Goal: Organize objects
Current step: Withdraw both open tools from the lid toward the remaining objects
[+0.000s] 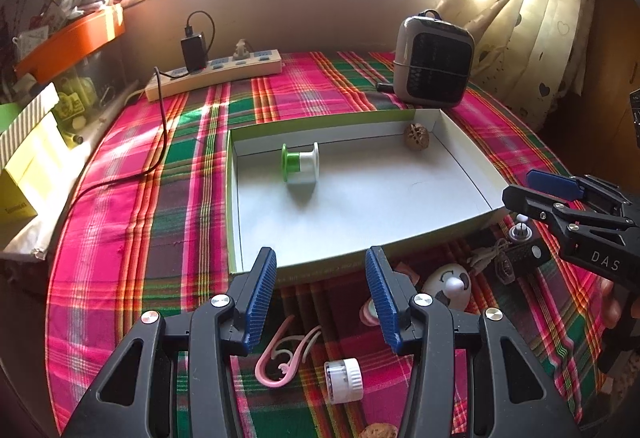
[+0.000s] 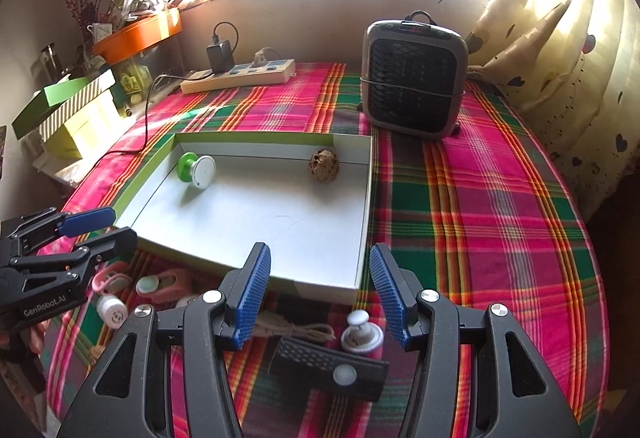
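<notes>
The shallow white cardboard tray with green outer walls (image 1: pixel 452 142), mid-worktop, holds only a green-and-white spool (image 1: pixel 301 168) and a brown walnut (image 1: pixel 416 136); both grippers, left (image 1: pixel 322 294) and right (image 2: pixel 320 292), hover fingers spread and empty at its near edge, so next is descending onto a loose item.

We hold both tools tilted downward, side by side. Left hand-held gripper (image 1: pixel 321 296): jaws apart, nothing between the blue pads (image 1: pixel 262 302). Right hand-held gripper (image 2: pixel 320 294): jaws apart too, empty. Our fingertips (image 1: pixel 612 304) show behind the right one.
</notes>
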Action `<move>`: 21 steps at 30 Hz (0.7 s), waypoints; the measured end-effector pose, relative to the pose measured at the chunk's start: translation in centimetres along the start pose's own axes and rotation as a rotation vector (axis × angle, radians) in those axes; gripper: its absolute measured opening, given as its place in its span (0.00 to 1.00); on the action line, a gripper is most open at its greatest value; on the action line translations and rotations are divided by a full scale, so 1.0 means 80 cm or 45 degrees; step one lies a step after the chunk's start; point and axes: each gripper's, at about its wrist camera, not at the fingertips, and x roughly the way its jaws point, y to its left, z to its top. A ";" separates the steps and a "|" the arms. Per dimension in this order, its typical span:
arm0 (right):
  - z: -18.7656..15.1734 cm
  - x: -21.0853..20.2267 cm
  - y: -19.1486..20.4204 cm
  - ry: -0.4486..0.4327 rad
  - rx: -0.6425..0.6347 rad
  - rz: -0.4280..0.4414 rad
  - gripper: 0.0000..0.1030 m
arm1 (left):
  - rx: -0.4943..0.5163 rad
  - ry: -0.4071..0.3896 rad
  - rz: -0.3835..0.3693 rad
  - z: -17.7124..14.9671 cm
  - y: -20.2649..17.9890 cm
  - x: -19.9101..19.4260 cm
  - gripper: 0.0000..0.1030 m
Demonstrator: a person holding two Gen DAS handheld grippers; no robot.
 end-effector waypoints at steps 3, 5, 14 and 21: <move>-0.009 -0.008 -0.002 -0.005 -0.006 0.007 0.52 | -0.004 -0.013 -0.016 -0.009 0.000 -0.010 0.44; -0.015 -0.011 -0.005 -0.005 -0.008 0.003 0.52 | -0.005 -0.010 -0.019 -0.015 0.000 -0.014 0.44; -0.037 -0.023 -0.018 0.002 -0.006 0.011 0.52 | -0.010 0.018 -0.062 -0.046 0.001 -0.025 0.44; -0.053 -0.026 -0.024 0.016 -0.019 0.011 0.52 | 0.000 0.032 -0.088 -0.068 0.005 -0.033 0.44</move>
